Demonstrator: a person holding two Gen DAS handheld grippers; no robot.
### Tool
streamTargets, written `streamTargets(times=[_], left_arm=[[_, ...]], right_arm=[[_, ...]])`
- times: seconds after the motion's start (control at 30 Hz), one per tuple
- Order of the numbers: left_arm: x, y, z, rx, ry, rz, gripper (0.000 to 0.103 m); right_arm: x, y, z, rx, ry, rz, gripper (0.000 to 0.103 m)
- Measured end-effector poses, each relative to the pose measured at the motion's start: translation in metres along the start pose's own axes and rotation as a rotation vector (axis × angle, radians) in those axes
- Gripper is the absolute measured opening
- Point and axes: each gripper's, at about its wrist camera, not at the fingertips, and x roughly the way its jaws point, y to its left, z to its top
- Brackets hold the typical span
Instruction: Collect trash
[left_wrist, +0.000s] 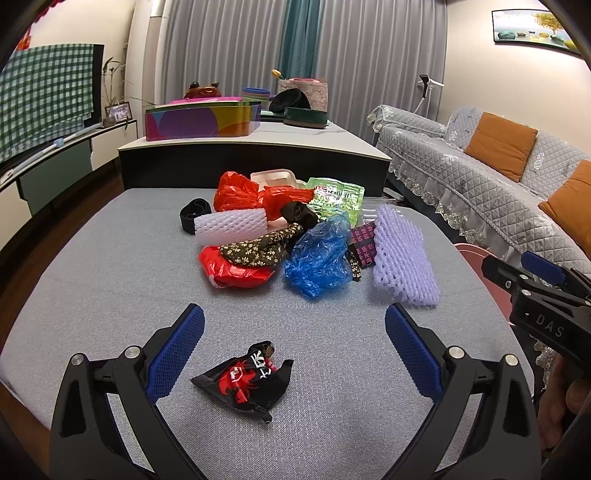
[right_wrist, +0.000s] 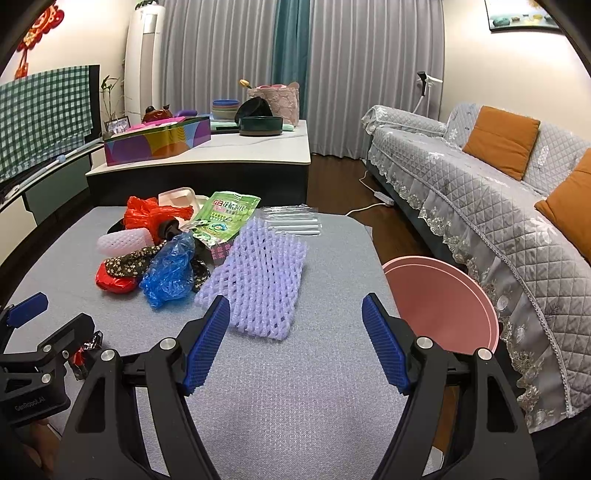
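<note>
A pile of trash lies on the grey table (left_wrist: 110, 280): red plastic bags (left_wrist: 240, 192), a white foam net sleeve (left_wrist: 232, 225), a blue plastic bag (left_wrist: 319, 254), a green packet (left_wrist: 338, 197) and a lilac foam net (left_wrist: 402, 254). A crumpled black-and-red wrapper (left_wrist: 245, 380) lies apart, just in front of my left gripper (left_wrist: 293, 326), which is open and empty. My right gripper (right_wrist: 295, 317) is open too, with nothing between its fingers; the lilac foam net (right_wrist: 258, 280) lies just beyond its left fingertip. A pink bin (right_wrist: 439, 302) stands beside the table's right edge.
A sofa (right_wrist: 480, 192) with orange cushions runs along the right. Beyond the grey table stands a dark cabinet (left_wrist: 255, 162) with a colourful box (left_wrist: 199, 122) and bowls on top. A clear plastic tray (right_wrist: 291, 219) lies at the table's far edge. A power strip (right_wrist: 384, 197) lies on the wooden floor.
</note>
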Motion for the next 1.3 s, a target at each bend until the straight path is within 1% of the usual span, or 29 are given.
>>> streamTargets(times=[0.57, 0.77, 0.83, 0.97, 1.07, 1.17, 1.27, 1.3], left_arm=[[-0.002, -0.005, 0.003, 0.006, -0.005, -0.006, 0.095], [-0.002, 0.006, -0.004, -0.019, -0.002, 0.028, 0.095], [0.002, 0.015, -0.007, -0.045, 0.019, 0.045, 0.094], [0.015, 0.029, -0.016, -0.084, 0.072, 0.067, 0.093], [0.023, 0.031, -0.024, -0.069, 0.104, 0.076, 0.092], [0.031, 0.032, -0.033, -0.070, 0.142, 0.066, 0.092], [0.039, 0.033, -0.040, -0.061, 0.180, 0.065, 0.089], [0.042, 0.034, -0.042, -0.058, 0.194, 0.068, 0.085]], right_arm=[[-0.002, -0.002, 0.001, 0.014, -0.010, 0.003, 0.073], [0.002, -0.003, 0.000, 0.035, 0.010, 0.020, 0.067], [0.008, -0.002, -0.001, 0.043, 0.024, 0.028, 0.064], [0.024, 0.002, -0.001, 0.055, 0.056, 0.056, 0.063], [0.037, 0.008, -0.001, 0.050, 0.074, 0.072, 0.063], [0.053, 0.012, -0.002, 0.057, 0.099, 0.087, 0.063], [0.072, 0.015, 0.000, 0.075, 0.136, 0.108, 0.065], [0.077, 0.017, 0.000, 0.080, 0.145, 0.113, 0.068]])
